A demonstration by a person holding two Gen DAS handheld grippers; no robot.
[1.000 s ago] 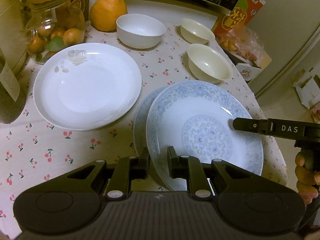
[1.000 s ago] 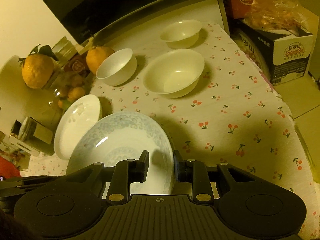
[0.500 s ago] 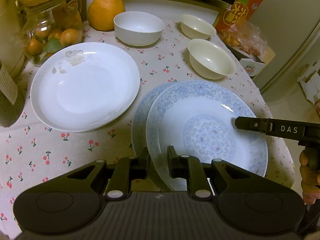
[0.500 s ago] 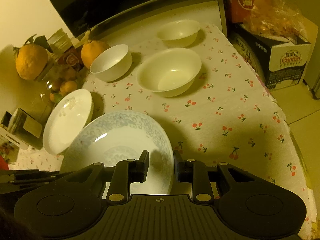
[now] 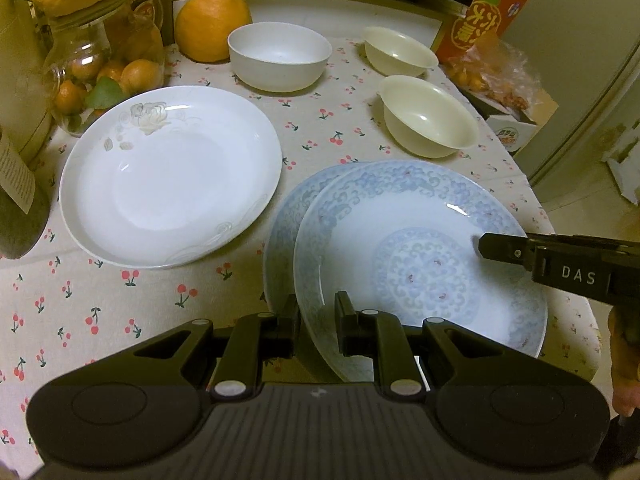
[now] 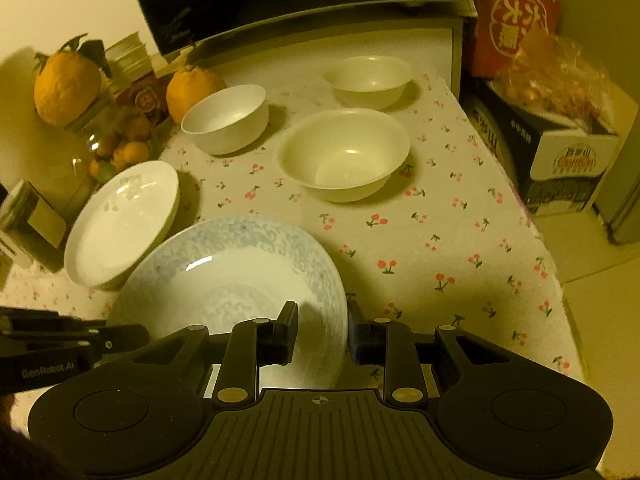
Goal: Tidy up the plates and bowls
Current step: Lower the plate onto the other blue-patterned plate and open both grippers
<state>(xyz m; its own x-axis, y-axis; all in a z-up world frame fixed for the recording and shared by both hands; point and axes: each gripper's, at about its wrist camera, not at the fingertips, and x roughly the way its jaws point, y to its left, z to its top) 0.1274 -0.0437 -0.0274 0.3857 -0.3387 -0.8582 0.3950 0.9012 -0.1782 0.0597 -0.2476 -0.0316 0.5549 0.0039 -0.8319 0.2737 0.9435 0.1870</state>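
both the left claw (image 5: 317, 322) and right claw (image 6: 322, 334) pinch the glossy blue-patterned plate (image 5: 420, 264) over its twin (image 5: 288, 216), three bowls empty.

i hold a round blue-patterned porcelain plate (image 5: 420, 256) by its rim, one of my claws on each side, tilted above a matching blue plate (image 5: 280, 240) flat on the cloth. left of them lies a big white plate with a pale flower (image 5: 172, 176). beyond stand a white bowl (image 5: 280, 56) and two cream bowls (image 5: 428, 116) (image 5: 400, 52), all upright and apart.
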